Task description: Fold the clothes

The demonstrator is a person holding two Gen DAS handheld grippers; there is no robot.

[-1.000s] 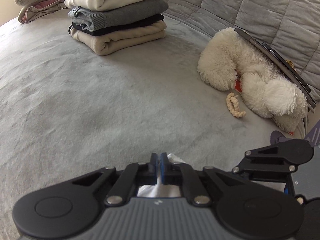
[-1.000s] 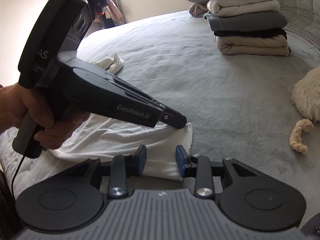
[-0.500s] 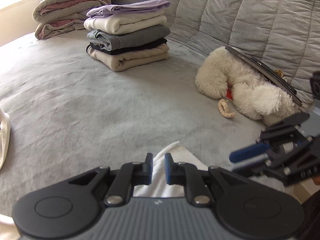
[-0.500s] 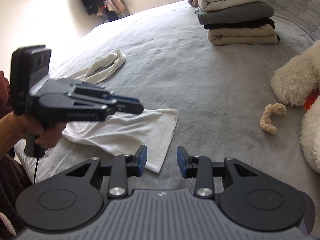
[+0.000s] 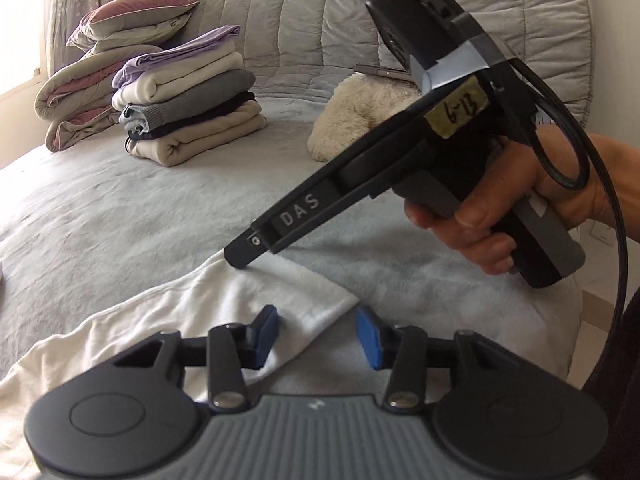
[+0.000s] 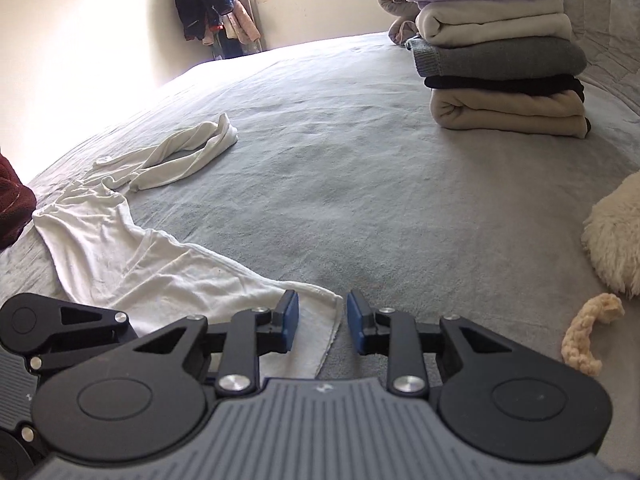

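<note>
A white garment (image 6: 120, 256) lies spread and rumpled on the grey bed (image 6: 340, 168), its long axis running from a corner close under both grippers away to the left, where twisted sleeves or straps trail off toward the far edge. The right gripper (image 6: 323, 322) stands wide, holding nothing, with the garment's near corner just beneath and between its blue pads. In the left wrist view its tip rests on or just above the upper hem. The left gripper (image 5: 317, 338) is also wide and empty, hovering over the same corner from the other side, so both are about equally near. Ahead and to the right the bed is bare grey cover, open room for carrying the corner across. A stack of folded clothes (image 6: 504, 52) sits well apart at the far right, and a fluffy white toy (image 6: 616, 236) and small rope piece (image 6: 588, 336) lie to the right.
</note>
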